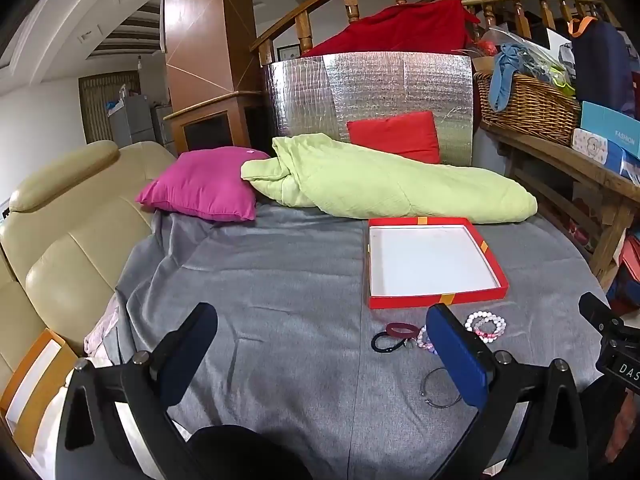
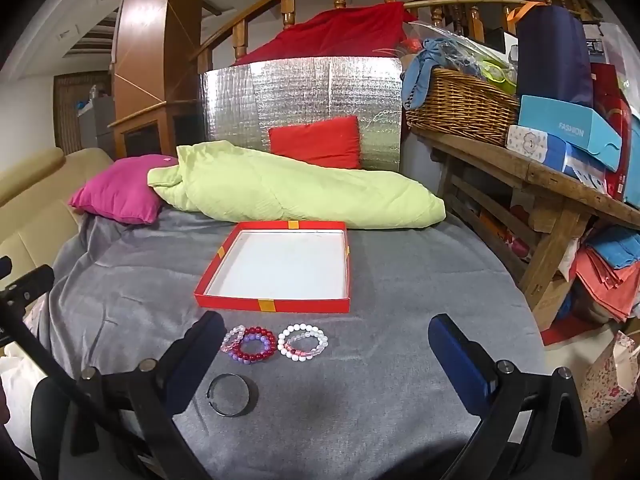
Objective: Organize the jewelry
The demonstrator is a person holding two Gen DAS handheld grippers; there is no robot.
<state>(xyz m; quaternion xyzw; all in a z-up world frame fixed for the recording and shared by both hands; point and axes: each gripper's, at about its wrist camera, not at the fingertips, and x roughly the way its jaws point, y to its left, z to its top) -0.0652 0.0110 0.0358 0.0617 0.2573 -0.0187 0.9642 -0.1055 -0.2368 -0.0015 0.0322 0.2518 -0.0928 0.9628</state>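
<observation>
Beaded bracelets (image 2: 276, 342), metal bangle (image 2: 229, 395), near open red box (image 2: 276, 305)

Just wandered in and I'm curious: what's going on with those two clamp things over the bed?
A person is holding a left gripper and a right gripper, both with jaws wide open and holding nothing. On the grey blanket lie beaded bracelets, a dark red one, a metal bangle and hair ties. The red tray behind them is empty, so sorting the jewelry has not started.

"FASHION" on blue box (image 2: 570, 130)
</observation>
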